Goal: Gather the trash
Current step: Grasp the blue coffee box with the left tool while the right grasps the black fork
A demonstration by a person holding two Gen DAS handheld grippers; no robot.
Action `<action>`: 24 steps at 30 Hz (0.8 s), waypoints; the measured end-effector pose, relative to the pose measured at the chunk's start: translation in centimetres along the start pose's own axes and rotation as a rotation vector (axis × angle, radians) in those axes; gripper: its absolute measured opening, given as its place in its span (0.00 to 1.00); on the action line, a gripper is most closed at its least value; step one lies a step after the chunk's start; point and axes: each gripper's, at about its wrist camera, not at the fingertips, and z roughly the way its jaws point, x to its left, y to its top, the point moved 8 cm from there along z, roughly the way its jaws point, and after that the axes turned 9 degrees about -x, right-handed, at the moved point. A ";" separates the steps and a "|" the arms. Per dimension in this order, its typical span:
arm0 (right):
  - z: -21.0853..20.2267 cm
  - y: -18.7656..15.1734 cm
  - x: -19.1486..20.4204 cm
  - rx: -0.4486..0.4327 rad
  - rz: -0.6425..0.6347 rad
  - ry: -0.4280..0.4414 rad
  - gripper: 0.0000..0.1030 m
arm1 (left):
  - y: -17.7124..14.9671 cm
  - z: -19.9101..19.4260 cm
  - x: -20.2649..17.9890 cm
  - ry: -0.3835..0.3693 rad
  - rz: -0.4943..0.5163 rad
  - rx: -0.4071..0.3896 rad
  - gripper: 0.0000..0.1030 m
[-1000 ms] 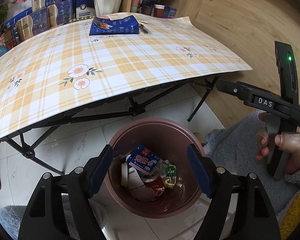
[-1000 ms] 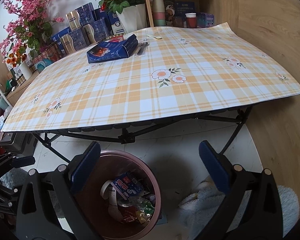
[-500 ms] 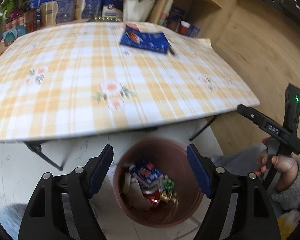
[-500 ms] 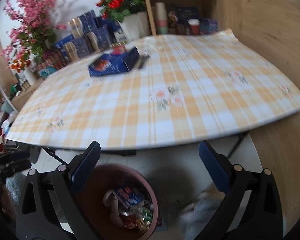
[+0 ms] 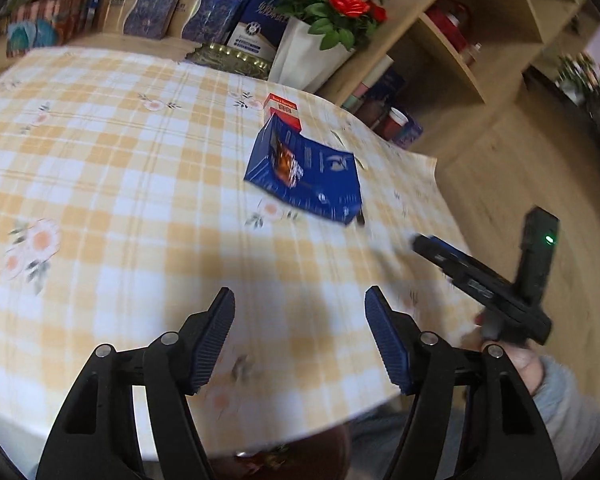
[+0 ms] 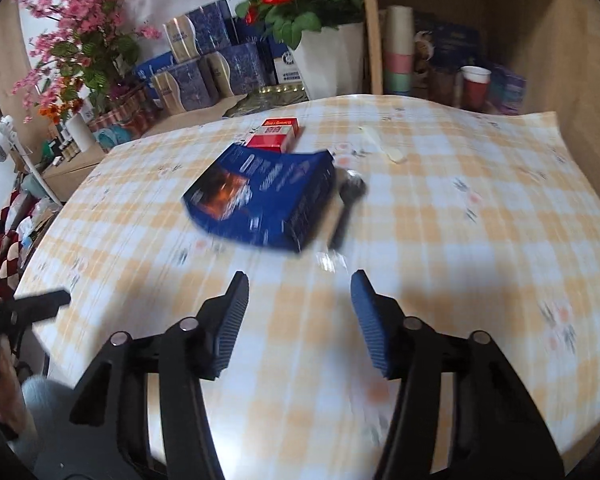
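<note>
A blue carton point(image 5: 306, 178) lies on the checked tablecloth point(image 5: 120, 184), with a small red and white box point(image 5: 284, 110) just behind it; both also show in the right wrist view, the carton point(image 6: 264, 200) and the red box point(image 6: 276, 134). A dark utensil point(image 6: 346, 208) lies right of the carton. My left gripper point(image 5: 300, 336) is open and empty above the table's near part. My right gripper point(image 6: 298, 316) is open and empty, in front of the carton. The brown bin's rim point(image 5: 300, 456) shows under the table edge.
Potted red roses point(image 6: 300, 12), blue gift boxes point(image 6: 208, 60) and pink flowers point(image 6: 72, 40) stand behind the table. A wooden shelf point(image 6: 460, 32) with stacked cups and a red cup point(image 6: 474, 84) is at back right. A pale stick point(image 6: 384, 148) lies on the cloth.
Both grippers have risen from over the bin up to above the tabletop and moved toward the blue carton. The bin has dropped almost out of view. Both stay open.
</note>
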 end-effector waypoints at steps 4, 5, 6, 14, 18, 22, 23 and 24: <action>5.7 2.0 0.1 0.054 0.035 -0.009 0.49 | 1.5 3.6 0.5 -0.001 -0.043 0.016 0.61; 7.0 2.1 0.0 0.071 0.059 -0.012 0.48 | 1.8 4.6 0.7 -0.005 -0.059 0.021 0.60; 7.9 2.2 -0.2 0.083 0.076 -0.017 0.47 | 2.2 5.5 1.0 -0.008 -0.079 0.026 0.60; 10.9 2.0 -1.4 0.110 0.293 0.038 0.32 | 3.2 9.2 3.0 -0.034 -0.207 0.043 0.56; 10.5 1.4 -2.5 0.090 0.457 0.090 0.30 | 3.5 10.1 2.7 -0.075 -0.252 0.026 0.56; 10.0 0.7 -3.0 0.077 0.546 0.127 0.29 | 3.6 11.5 2.9 -0.097 -0.340 0.012 0.56; 9.7 0.4 -3.1 0.069 0.573 0.137 0.29 | 3.7 11.8 3.1 -0.099 -0.362 0.013 0.56; 9.6 0.2 -3.3 0.063 0.599 0.147 0.29 | 3.6 12.1 3.2 -0.102 -0.387 0.014 0.56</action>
